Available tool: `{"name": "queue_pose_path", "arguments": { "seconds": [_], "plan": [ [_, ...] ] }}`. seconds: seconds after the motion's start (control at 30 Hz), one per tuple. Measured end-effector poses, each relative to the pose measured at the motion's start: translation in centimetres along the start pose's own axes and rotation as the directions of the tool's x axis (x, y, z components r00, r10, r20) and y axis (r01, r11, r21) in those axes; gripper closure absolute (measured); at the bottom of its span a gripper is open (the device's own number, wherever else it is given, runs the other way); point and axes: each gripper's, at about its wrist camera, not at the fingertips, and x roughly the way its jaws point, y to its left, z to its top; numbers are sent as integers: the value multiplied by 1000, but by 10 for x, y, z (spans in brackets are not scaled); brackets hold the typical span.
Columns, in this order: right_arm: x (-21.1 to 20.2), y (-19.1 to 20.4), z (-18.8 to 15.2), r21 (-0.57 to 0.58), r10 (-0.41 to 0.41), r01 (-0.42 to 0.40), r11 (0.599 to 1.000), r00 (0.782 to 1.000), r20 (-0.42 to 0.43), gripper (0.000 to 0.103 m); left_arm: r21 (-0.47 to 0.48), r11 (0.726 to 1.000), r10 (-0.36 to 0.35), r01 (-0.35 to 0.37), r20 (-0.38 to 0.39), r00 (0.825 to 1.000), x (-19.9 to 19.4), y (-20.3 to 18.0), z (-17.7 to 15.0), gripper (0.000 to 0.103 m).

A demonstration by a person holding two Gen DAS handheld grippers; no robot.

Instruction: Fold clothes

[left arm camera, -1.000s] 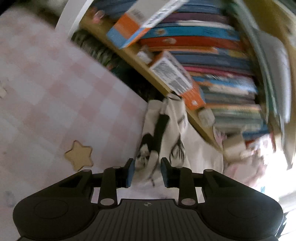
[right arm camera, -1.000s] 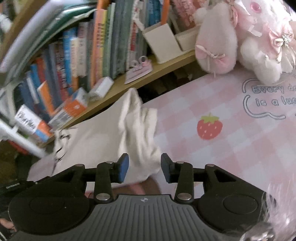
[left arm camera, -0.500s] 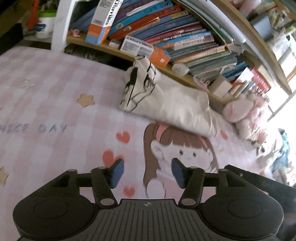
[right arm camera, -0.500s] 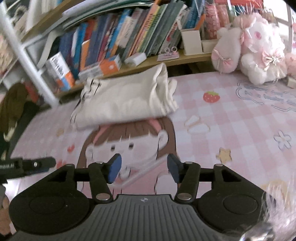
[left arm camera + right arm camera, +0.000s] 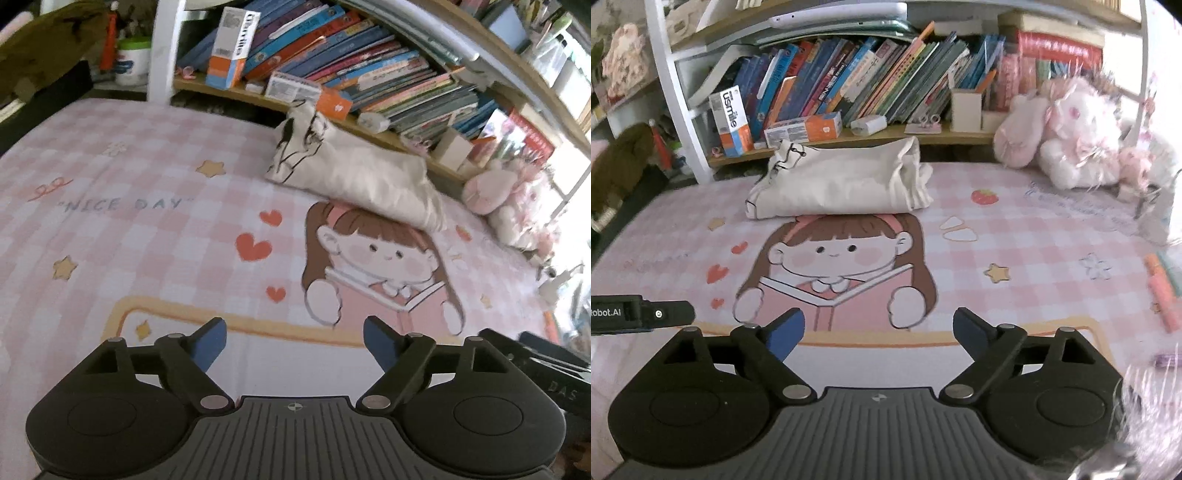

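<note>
- Pink checked bedding (image 5: 155, 155), printed with a cartoon girl reading, filled the left wrist view, with a crowded bookshelf (image 5: 369, 70) along its far edge.
- From that view the cream garment (image 5: 354, 173) lay folded at the far side of the bed, pressed against the shelf base, its black-printed end lifted toward an orange box (image 5: 334, 105). The left gripper (image 5: 295, 343) hung well short of it, its fingers (image 5: 208, 341) spread wide and holding nothing.
- Risk, as I judged it: the raised printed end looked loose, so the bundle could slump open or catch the boxes on the shelf edge if nudged.
- Against the picture of a second before, the left gripper had released the cloth it then had between nearly closed fingers, and had drawn far back.
- From the right wrist view the garment (image 5: 838, 184) sat as a thick roll, its layered open end near a strawberry print, with a plush rabbit (image 5: 1067, 140) well to the side.
- The right gripper (image 5: 877, 334) was likewise empty, fingers (image 5: 971, 332) wide apart, near the bed's front.
- Risk there: the stacked layers at the open end looked uneven and might fan out.
- A second before, the right gripper had stood close over the cloth; half a second before, it was already retreating.
</note>
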Motion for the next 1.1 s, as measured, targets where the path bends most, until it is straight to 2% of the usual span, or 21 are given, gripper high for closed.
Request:
{"name": "queue_pose_path", "arguments": {
  "seconds": [0.13,0.27,0.77,0.87,1.1],
  "plan": [
    [-5,6,-6,-46,-33,34,998,999,22,5,31,999,43,-43,19,999,-2,-13,-11,20],
    [-8,6,-8,-43,-47,48,998,999,26,2,61,997,44,-46,33,998,-4,-22,-15,20],
    [-16,2,-12,-33,-34,35,999,999,25,1,125,990,57,-67,83,995,-14,-39,-18,19],
    [-16,1,-12,-30,-32,33,999,999,27,1,152,985,67,-82,106,992,-16,-44,-19,11],
    [-14,-1,-11,-22,-27,28,999,999,21,1,203,975,58,-93,171,984,-25,-54,-20,7]
  ]
}}
